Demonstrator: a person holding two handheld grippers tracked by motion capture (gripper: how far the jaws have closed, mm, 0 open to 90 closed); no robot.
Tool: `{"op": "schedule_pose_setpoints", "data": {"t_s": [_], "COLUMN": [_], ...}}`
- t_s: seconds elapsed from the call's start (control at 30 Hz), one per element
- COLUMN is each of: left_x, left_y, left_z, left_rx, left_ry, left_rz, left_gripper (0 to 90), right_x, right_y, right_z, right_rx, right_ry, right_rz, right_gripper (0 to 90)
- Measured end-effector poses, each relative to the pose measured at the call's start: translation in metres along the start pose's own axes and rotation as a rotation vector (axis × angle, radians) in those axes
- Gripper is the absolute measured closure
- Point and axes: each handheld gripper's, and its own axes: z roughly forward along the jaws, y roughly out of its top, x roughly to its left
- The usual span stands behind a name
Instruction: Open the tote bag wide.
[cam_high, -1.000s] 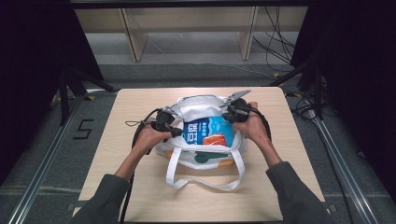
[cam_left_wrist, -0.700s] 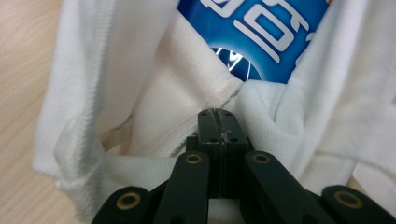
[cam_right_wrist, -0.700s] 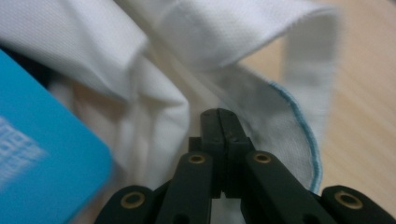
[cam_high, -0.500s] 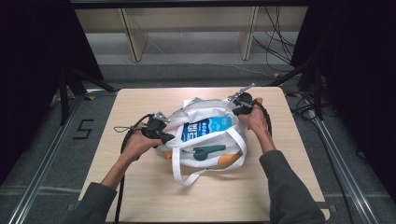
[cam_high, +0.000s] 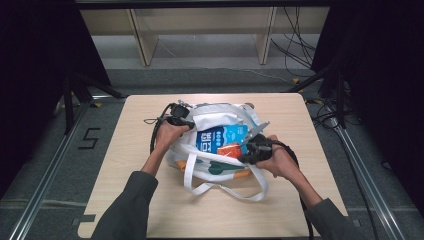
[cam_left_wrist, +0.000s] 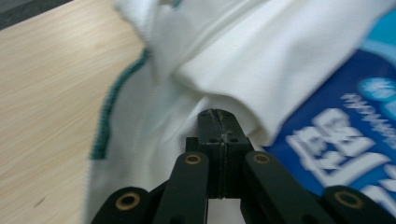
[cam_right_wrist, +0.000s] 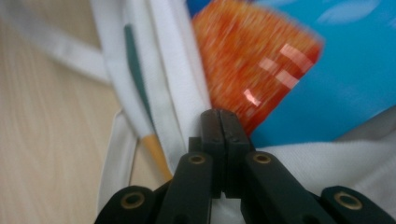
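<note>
A white tote bag (cam_high: 215, 169) with green and orange print lies on the wooden table (cam_high: 150, 200), its mouth held apart. Inside it lie a blue packet (cam_high: 220, 137) and an orange packet (cam_high: 231, 151). My left gripper (cam_high: 190, 122) is shut on the bag's far left rim; in the left gripper view the gripper (cam_left_wrist: 218, 114) pinches white cloth (cam_left_wrist: 233, 56) beside the blue packet (cam_left_wrist: 336, 140). My right gripper (cam_high: 246, 146) is shut on the near right rim; in the right gripper view the gripper (cam_right_wrist: 219, 114) bites the white hem (cam_right_wrist: 173, 70) below the orange packet (cam_right_wrist: 247, 70).
The bag's long white handles (cam_high: 225, 192) loop toward the table's near edge. Black cables trail from both grippers. A wooden shelf frame (cam_high: 200, 30) stands beyond the table, and metal rails (cam_high: 45, 185) run along both sides on the floor.
My right hand has swung from the bag's far right corner toward me. My left hand has moved away from me and rightward. The bag has turned with them.
</note>
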Motion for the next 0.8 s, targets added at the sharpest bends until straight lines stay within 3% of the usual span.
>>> {"op": "schedule_pose_setpoints", "data": {"t_s": [0.1, 0.17, 0.23, 0.27, 0.3, 0.33, 0.37, 0.4, 0.43, 0.5, 0.53, 0.6, 0.63, 0.67, 0.8], "left_x": [0.000, 0.002, 0.001, -0.003, -0.013, -0.018, -0.018, -0.027, -0.027, -0.033, -0.036, -0.037, -0.037, -0.035, -0.031], "left_y": [-0.001, -0.001, 0.000, 0.000, -0.002, -0.005, -0.005, -0.011, -0.011, -0.020, -0.027, -0.041, -0.045, -0.051, -0.066], "left_z": [0.001, 0.002, 0.000, -0.004, -0.016, -0.023, -0.023, -0.034, -0.034, -0.041, -0.044, -0.049, -0.051, -0.052, -0.055], "left_rx": [-0.005, -0.008, -0.010, -0.015, -0.032, -0.040, -0.040, -0.046, -0.046, -0.037, -0.028, -0.014, -0.010, -0.009, -0.022], "left_ry": [-0.003, -0.016, -0.012, -0.018, -0.050, -0.072, -0.072, -0.106, -0.106, -0.140, -0.163, -0.169, -0.173, -0.175, -0.190], "left_rz": [0.002, -0.034, -0.025, 0.000, 0.055, 0.082, 0.082, 0.125, 0.125, 0.152, 0.164, 0.202, 0.196, 0.195, 0.200], "left_gripper": [89.4, 89.3, 89.2, 88.6, 86.0, 85.4, 84.9, 84.3, 84.0, 83.5, 82.6, 82.9, 83.3, 83.6, 85.4], "right_x": [0.006, 0.008, 0.008, 0.010, 0.009, 0.009, 0.009, 0.005, 0.005, 0.001, -0.004, -0.005, -0.011, -0.013, -0.015], "right_y": [-0.011, -0.014, -0.013, -0.012, -0.008, -0.007, -0.007, -0.003, -0.003, 0.000, 0.002, 0.001, -0.002, -0.007, -0.018], "right_z": [0.006, 0.007, 0.006, 0.005, -0.003, -0.006, -0.006, -0.017, -0.017, -0.022, -0.028, -0.027, -0.027, -0.024, -0.019], "right_rx": [0.000, -0.013, -0.013, -0.034, -0.076, -0.102, -0.102, -0.153, -0.153, -0.223, -0.216, -0.234, -0.222, -0.165, -0.068], "right_ry": [0.011, 0.004, 0.009, -0.005, -0.019, -0.026, -0.026, -0.044, -0.044, -0.074, -0.123, -0.142, -0.167, -0.211, -0.202], "right_rz": [0.001, 0.015, 0.011, 0.038, 0.018, 0.020, 0.020, 0.026, 0.026, 0.036, 0.043, 0.059, 0.063, 0.080, 0.092], "right_gripper": [90.0, 90.0, 90.0, 90.0, 90.0, 90.0, 90.0, 90.0, 90.0, 90.0, 90.0, 90.0, 90.0, 90.0, 90.0]}}
